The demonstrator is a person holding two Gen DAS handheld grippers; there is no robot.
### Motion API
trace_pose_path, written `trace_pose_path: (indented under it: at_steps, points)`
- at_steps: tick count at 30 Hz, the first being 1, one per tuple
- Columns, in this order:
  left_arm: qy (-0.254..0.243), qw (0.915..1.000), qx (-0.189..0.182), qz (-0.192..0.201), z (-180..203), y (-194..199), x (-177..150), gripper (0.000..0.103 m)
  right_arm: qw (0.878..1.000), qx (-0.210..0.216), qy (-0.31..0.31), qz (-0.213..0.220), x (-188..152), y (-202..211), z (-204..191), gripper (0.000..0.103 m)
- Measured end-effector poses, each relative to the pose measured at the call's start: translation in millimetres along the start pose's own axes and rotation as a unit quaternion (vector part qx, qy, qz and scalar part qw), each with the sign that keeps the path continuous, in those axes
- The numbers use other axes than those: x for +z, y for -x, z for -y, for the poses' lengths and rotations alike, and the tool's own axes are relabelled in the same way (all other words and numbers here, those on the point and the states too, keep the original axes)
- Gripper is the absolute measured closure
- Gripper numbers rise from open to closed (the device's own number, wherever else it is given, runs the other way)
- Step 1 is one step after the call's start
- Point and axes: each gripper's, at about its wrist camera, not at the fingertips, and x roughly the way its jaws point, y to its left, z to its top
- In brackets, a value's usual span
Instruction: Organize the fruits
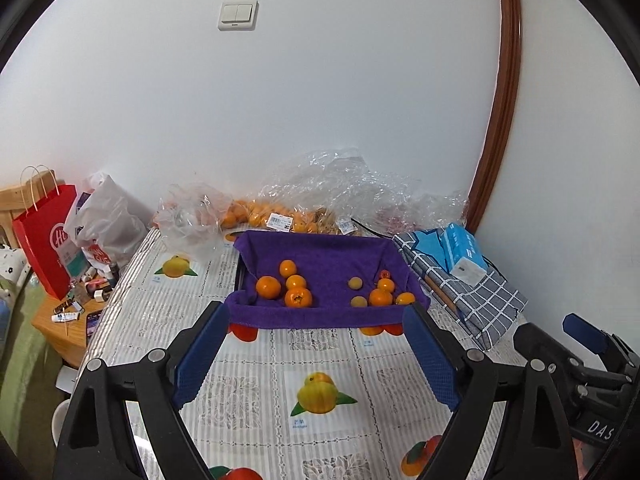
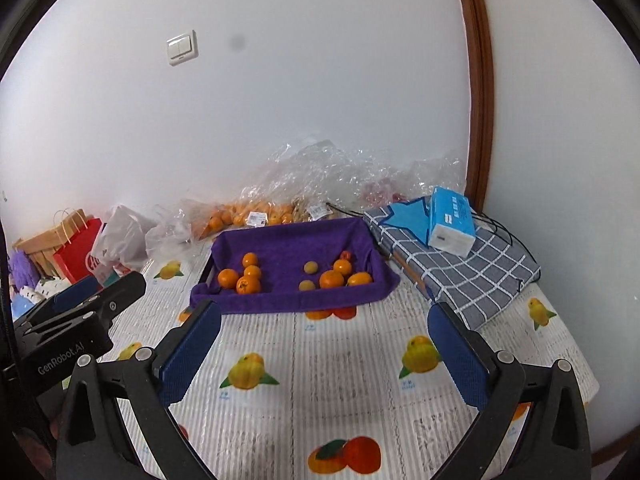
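Both tools hung wide open and empty above the desk (image 1: 320, 344): the left tool (image 1: 316, 320) and right tool (image 2: 324, 322) faced the purple-lined tray (image 1: 320, 316) holding the oranges (image 1: 296, 283).

Right gripper (image 1: 588, 344) cut by the left-wrist frame's right edge, jaw state unclear. Left gripper (image 2: 80, 304) cut at the right-wrist view's left edge, same problem. Landmark: purple tray (image 1: 320, 316). Behind it, fruit inside crinkled plastic bags (image 1: 280, 216) mostly veiled; price label (image 1: 279, 222) text too small. Red item (image 1: 385, 274) behind the right-hand oranges, half hidden. Tray's front wall hides printed fruit (image 1: 245, 333) on the tablecloth.
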Motion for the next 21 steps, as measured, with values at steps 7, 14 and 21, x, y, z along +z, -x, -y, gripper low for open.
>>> trace_pose_path:
  at_steps: [7, 14, 21]
  points:
    - [-0.004, 1.0000, 0.000, -0.005, 5.2, 0.0, -1.9, 0.015, 1.000, -0.010, 0.007, -0.004, -3.3, 7.0, 1.6, 0.001]
    - [0.002, 1.0000, -0.002, -0.004, 4.0, -1.3, -0.9, 0.015, 1.000, -0.014, 0.004, -0.006, -2.3, 8.4, 4.3, 0.001]
    - [0.007, 1.0000, -0.003, 0.002, -0.2, 6.2, 0.4, 0.015, 1.000, -0.023, 0.014, -0.003, -2.3, 11.2, 0.2, 0.001]
